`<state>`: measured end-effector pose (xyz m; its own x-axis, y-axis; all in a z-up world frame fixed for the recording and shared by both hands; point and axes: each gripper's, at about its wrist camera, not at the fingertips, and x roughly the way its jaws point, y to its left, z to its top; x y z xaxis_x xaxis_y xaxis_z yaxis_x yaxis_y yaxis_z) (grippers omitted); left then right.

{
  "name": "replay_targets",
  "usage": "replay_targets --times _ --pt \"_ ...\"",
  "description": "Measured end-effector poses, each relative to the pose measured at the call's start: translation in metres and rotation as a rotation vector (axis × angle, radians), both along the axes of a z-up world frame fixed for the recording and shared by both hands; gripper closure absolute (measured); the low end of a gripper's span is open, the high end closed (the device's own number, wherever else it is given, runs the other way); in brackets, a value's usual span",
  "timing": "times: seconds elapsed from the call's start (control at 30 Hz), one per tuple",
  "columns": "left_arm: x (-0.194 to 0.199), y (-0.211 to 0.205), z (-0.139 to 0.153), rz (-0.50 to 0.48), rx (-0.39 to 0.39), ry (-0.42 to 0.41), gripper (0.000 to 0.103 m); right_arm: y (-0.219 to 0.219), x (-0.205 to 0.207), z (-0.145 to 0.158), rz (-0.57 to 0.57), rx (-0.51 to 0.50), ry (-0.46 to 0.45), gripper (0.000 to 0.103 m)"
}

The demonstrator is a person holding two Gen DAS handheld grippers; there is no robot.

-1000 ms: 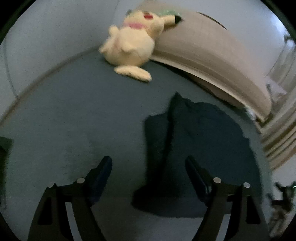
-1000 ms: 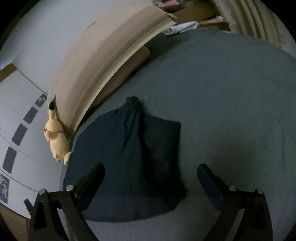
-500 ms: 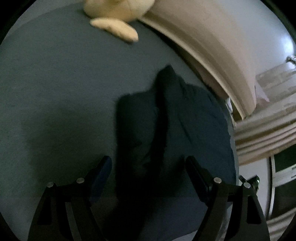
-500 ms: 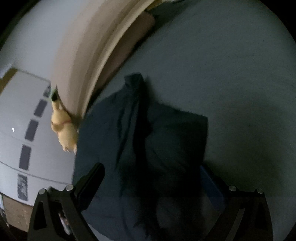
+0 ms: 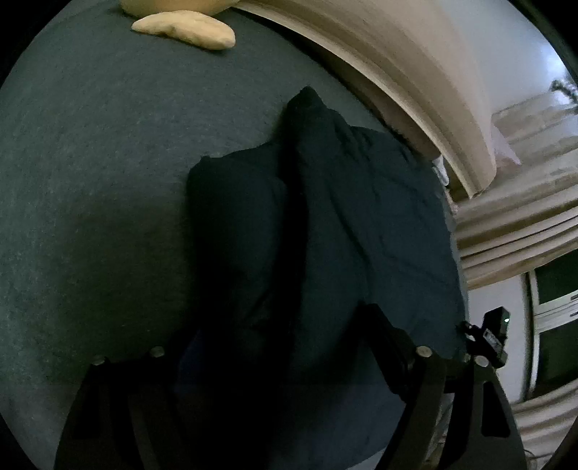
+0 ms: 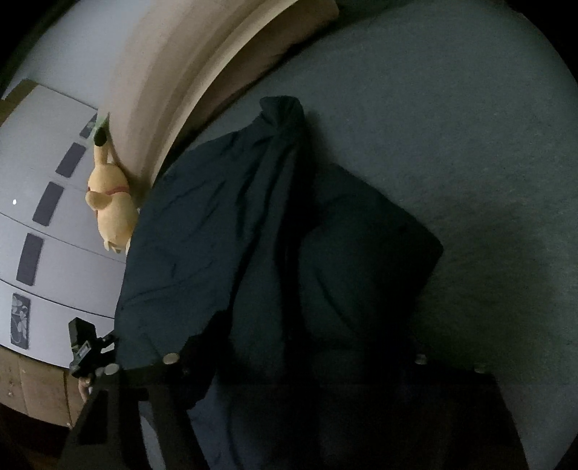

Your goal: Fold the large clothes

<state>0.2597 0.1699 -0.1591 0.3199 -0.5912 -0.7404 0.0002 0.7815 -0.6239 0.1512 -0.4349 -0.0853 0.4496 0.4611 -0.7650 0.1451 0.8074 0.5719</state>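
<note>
Lying on the grey-blue bed cover (image 5: 108, 173), the dark navy garment (image 5: 361, 231) runs lengthwise away from both cameras, its bunched narrow end (image 6: 280, 108) pointing toward the beige headboard (image 5: 415, 61) and its broad end nearest the grippers; a raised fold ridge follows the same long axis down the middle. Left gripper (image 5: 285, 347) is pitched steeply down over the garment's near end, jaws partly spread and just been closing, cloth lying between the fingers; the left-hand finger is lost in shadow, so cannot tell whether the pads press the cloth. Right gripper (image 6: 300, 354) is likewise tilted down at the garment's near end, jaws at a middling gap and just been closing, cloth between them and draped over the left-hand finger (image 6: 188, 358); the other finger is buried in dark, grip cannot be told. In the left wrist view the garment's right edge sits close to the bed's side, near the curtains (image 5: 513, 231); left of the garment the cover is wide and bare up to the yellow plush toy (image 5: 188, 27) by the headboard. In the right wrist view the plush (image 6: 112, 213) lies just beyond the garment's left edge against the headboard, with broad bare cover to the garment's right.
</note>
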Motion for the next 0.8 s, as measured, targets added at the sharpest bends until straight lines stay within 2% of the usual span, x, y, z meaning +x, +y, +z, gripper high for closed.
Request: replay_targets --times 0.07,0.13,0.17,0.23,0.33,0.53,0.8 --pt "0.0 -0.004 0.001 -0.007 0.03 -0.001 0.035 0.0 0.001 0.0 0.004 -0.005 0.016 0.033" --pt "-0.007 -0.004 0.007 -0.02 0.054 -0.006 0.049 0.0 0.001 0.003 0.013 -0.013 0.03 0.039" --pt "-0.008 -0.005 0.009 -0.024 0.069 -0.01 0.052 0.002 0.003 0.004 0.019 -0.021 0.034 0.04" --pt "-0.009 -0.01 0.015 -0.039 0.111 -0.022 0.063 0.007 0.004 0.009 0.033 -0.045 0.04 0.048" --pt "-0.013 -0.017 0.025 -0.062 0.167 -0.054 0.075 0.016 0.006 0.016 0.051 -0.083 0.038 0.061" --pt "-0.019 -0.027 0.043 -0.087 0.248 -0.107 0.083 0.036 0.01 0.034 0.071 -0.164 0.024 0.076" --pt "-0.025 -0.032 0.078 -0.085 0.304 -0.184 0.085 0.054 0.009 0.078 0.106 -0.243 -0.027 0.083"
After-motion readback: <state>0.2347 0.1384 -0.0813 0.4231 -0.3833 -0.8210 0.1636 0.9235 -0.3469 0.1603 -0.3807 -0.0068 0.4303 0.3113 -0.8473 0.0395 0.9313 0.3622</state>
